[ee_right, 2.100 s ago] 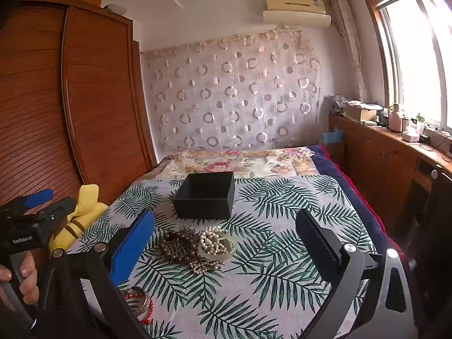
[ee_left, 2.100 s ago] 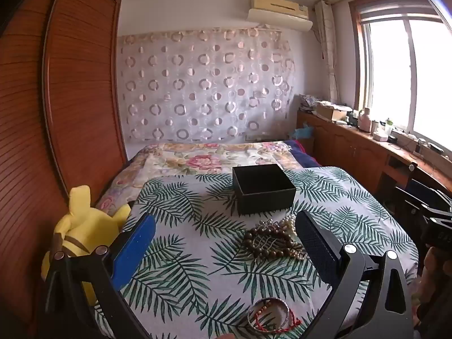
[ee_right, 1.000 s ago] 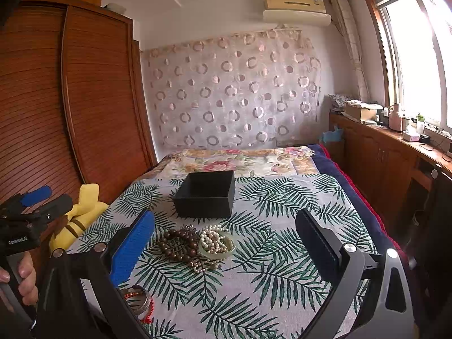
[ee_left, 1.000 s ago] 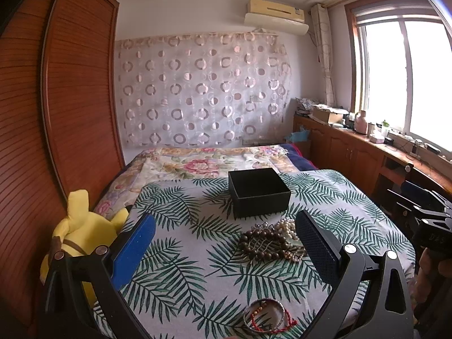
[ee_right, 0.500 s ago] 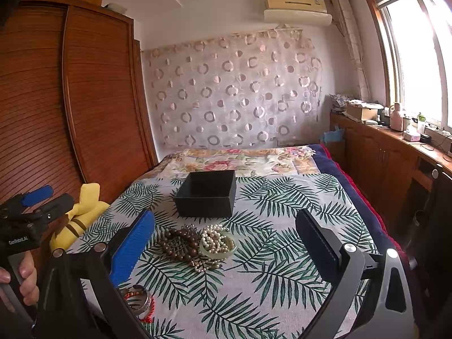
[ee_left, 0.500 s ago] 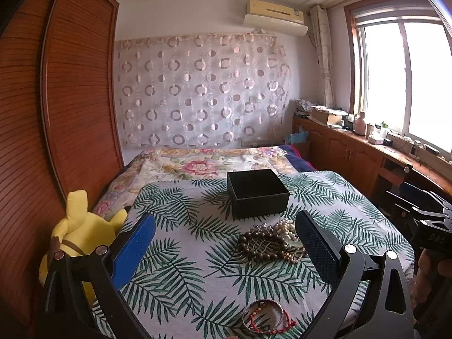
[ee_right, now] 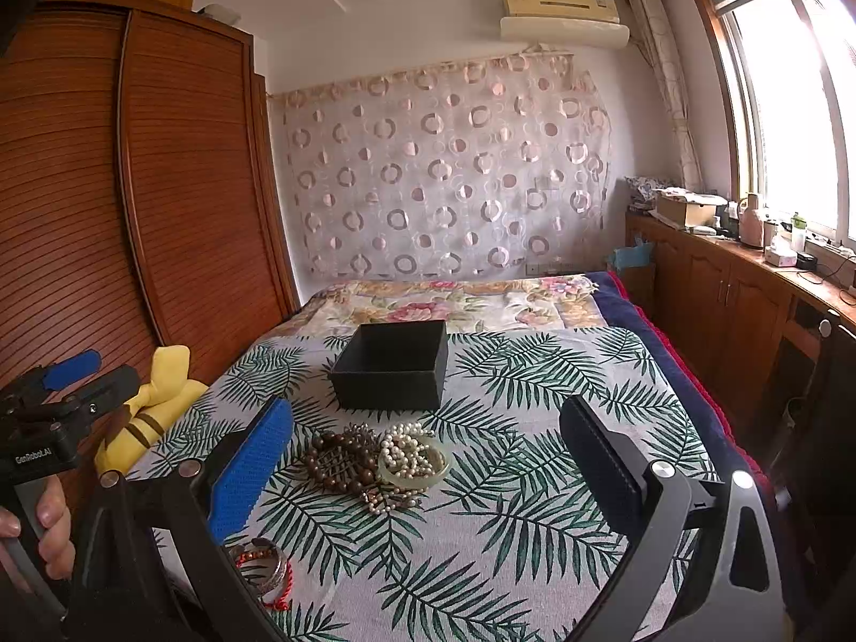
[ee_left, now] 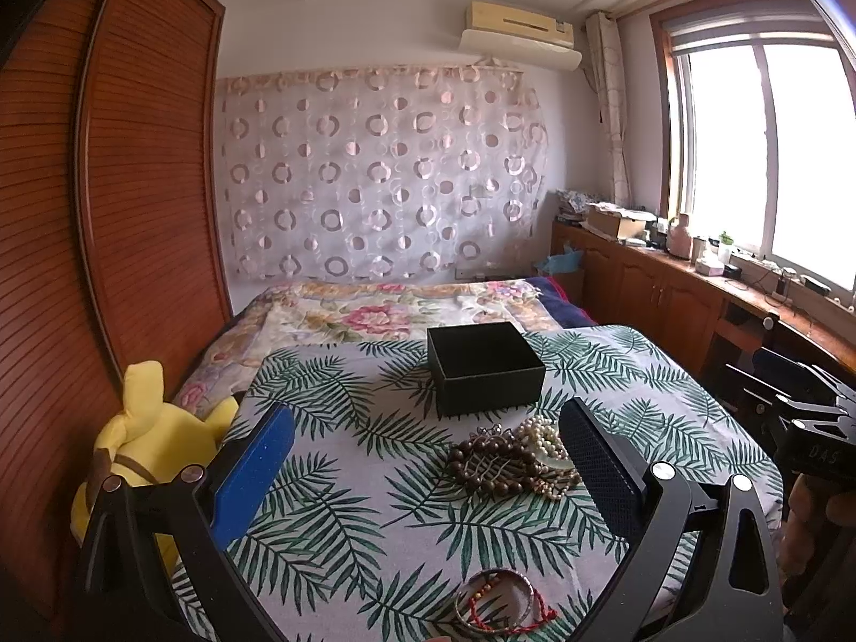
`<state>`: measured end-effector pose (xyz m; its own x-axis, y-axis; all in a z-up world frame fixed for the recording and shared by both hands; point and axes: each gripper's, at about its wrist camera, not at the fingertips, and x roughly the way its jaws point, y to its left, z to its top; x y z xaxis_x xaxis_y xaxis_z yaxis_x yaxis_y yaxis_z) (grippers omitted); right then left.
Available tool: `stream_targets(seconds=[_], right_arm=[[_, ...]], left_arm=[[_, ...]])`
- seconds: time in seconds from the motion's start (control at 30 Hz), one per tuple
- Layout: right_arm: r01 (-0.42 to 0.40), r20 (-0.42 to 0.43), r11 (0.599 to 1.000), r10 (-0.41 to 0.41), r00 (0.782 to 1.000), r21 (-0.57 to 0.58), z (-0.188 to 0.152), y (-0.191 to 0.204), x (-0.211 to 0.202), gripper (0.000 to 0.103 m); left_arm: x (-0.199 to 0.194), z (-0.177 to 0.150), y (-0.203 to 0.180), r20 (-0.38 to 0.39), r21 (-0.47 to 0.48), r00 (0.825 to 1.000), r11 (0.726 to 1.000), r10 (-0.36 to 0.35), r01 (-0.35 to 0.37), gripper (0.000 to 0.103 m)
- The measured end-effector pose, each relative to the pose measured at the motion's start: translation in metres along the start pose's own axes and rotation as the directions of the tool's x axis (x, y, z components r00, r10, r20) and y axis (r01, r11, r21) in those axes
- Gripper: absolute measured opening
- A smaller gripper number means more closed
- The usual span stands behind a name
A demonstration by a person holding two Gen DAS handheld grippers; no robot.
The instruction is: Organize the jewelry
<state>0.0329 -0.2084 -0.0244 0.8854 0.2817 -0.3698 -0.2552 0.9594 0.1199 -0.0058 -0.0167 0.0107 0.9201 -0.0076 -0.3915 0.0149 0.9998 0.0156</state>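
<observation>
Both grippers, left gripper point(ee_left: 425, 460) and right gripper point(ee_right: 425, 452), are hovering spread wide, empty, before the black box point(ee_right: 393, 361); next is pinching the bead pile point(ee_right: 374, 463) just in front of it.

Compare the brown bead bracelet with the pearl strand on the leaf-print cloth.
The brown bead bracelet has large dark wooden-looking beads; the pearl strand has small white ones. The bracelet lies straight on the leaf-print cloth; the pearls are heaped inside a pale green bangle. Both sit touching, in front of the black box.
</observation>
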Motion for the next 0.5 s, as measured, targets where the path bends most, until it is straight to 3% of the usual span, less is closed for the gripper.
stream_targets(seconds=[0.5], right_arm=[[-0.003, 0.0, 1.0, 0.003, 1.0, 0.0, 0.0013, -0.0003, -0.0007, 0.101]], left_arm=[[-0.0018, 0.0005, 0.0021, 0.0, -0.001, 1.0, 1.0, -0.004, 0.004, 0.096]])
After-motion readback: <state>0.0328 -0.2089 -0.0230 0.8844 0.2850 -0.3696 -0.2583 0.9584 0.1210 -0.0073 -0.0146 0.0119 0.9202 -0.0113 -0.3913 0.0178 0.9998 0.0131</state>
